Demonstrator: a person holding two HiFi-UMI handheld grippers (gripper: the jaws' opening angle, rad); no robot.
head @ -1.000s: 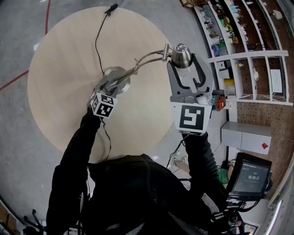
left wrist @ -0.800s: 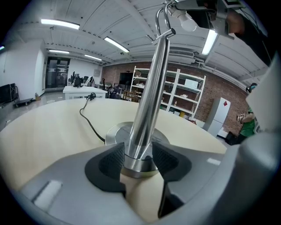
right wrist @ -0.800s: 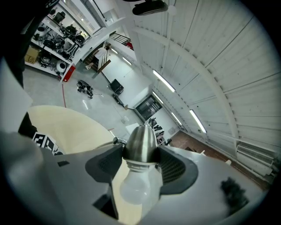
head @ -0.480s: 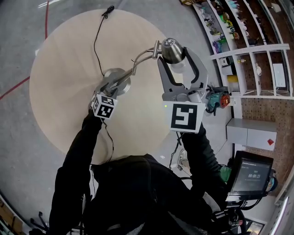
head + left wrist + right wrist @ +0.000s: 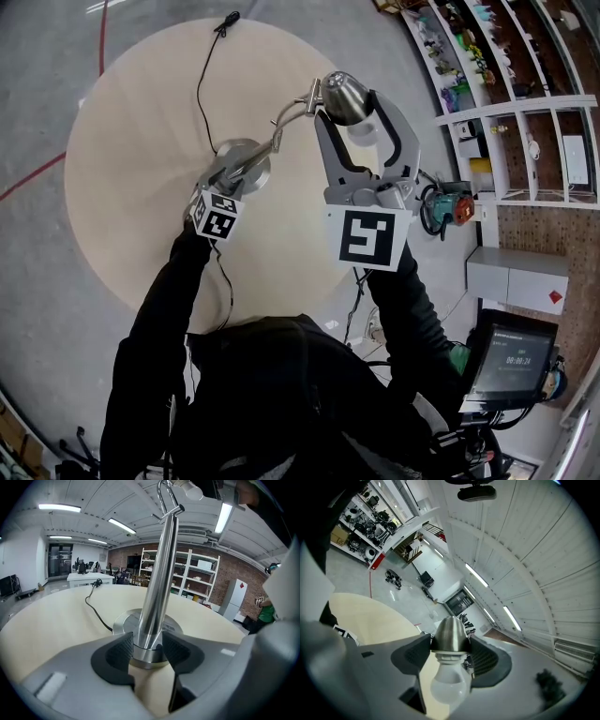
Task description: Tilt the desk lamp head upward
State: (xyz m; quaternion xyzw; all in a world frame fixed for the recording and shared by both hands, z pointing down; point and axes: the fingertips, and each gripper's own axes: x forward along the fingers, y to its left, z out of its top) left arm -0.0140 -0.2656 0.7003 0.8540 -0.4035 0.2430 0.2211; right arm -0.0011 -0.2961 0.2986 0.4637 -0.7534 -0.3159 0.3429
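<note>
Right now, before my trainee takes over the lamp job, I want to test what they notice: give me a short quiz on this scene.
1. True or false: the right gripper is clamped on the lamp head.
2. The left gripper grips: A the cord, B the lamp post, C nothing.
3. What sticks out of the lamp head toward the camera in the right gripper view?
Key: 1 true; 2 B; 3 the white bulb.

The lamp head (image 5: 450, 633) = brushed metal, satin sheen; bulb (image 5: 449, 688) frosted white, matt. The post (image 5: 158, 573) is polished chrome, v. glossy, mirror-like. The base (image 5: 123, 619) is brushed metal. My left gripper (image 5: 146, 649) & right gripper (image 5: 450, 657): grey matt plastic, smooth; pads (image 5: 117, 651) black, fine-ribbed, rubbery-looking. The table (image 5: 131, 159) is pale wood-look, smooth, matt. The cord (image 5: 199, 94) is black w/ slight gloss. My sleeves (image 5: 159, 319): black cloth.
</note>
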